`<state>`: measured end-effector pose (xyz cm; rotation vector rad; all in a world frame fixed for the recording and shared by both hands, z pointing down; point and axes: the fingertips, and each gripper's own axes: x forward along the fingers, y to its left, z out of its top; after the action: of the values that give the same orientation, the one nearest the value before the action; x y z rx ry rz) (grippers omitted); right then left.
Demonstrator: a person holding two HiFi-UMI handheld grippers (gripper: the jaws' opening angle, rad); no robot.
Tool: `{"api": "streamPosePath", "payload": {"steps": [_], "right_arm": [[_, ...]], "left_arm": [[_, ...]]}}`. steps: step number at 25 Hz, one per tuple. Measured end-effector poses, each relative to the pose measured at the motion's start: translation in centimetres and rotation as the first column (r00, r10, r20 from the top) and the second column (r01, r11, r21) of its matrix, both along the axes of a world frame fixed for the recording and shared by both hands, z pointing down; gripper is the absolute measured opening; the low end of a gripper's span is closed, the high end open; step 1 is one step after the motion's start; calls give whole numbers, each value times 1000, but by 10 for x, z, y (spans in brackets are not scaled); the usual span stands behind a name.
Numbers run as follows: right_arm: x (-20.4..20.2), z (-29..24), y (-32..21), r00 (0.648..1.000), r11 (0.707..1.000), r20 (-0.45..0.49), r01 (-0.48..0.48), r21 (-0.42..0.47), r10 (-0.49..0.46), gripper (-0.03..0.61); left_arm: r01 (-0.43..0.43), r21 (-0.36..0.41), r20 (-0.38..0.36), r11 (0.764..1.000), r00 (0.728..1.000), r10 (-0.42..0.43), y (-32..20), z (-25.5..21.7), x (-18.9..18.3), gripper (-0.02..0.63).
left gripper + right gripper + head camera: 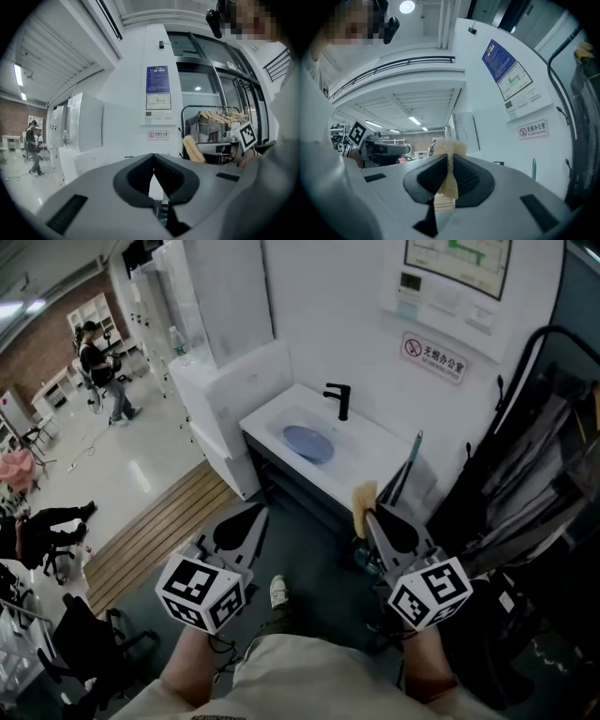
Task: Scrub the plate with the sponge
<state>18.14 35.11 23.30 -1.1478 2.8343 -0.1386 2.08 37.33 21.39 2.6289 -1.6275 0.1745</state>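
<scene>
A pale blue plate [308,442] lies in the basin of a white sink counter [375,451] ahead, under a black tap [339,400]. My right gripper [370,512] is shut on a yellow sponge [363,496], whose frayed top sticks out above the jaws as sponge [449,149] in the right gripper view. It hovers short of the counter's front edge. My left gripper [255,514] is shut with nothing in it, low and left of the counter; its jaws meet at the tip [153,168]. From the left gripper view the sponge [193,149] shows to the right.
A clothes rack with dark garments [544,474] stands at the right. A white cabinet [220,399] flanks the sink on the left, with wooden decking [164,531] on the floor. A person [101,367] stands far off at the left. A blue brush handle [411,460] leans beside the counter.
</scene>
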Motion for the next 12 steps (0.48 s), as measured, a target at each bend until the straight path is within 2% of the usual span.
{"api": "streamPosePath", "payload": {"steps": [4,12], "right_arm": [[-10,13,-21,1000,1000,-26,6,-6,-7,48],[-18,30,-78,999,999,-31,-19,-31,18,48]], "left_arm": [[22,-4,0,1000,1000,-22,-19,11,-11,5],[2,-19,9,1000,1000,-2,-81,28,-22,5]]}}
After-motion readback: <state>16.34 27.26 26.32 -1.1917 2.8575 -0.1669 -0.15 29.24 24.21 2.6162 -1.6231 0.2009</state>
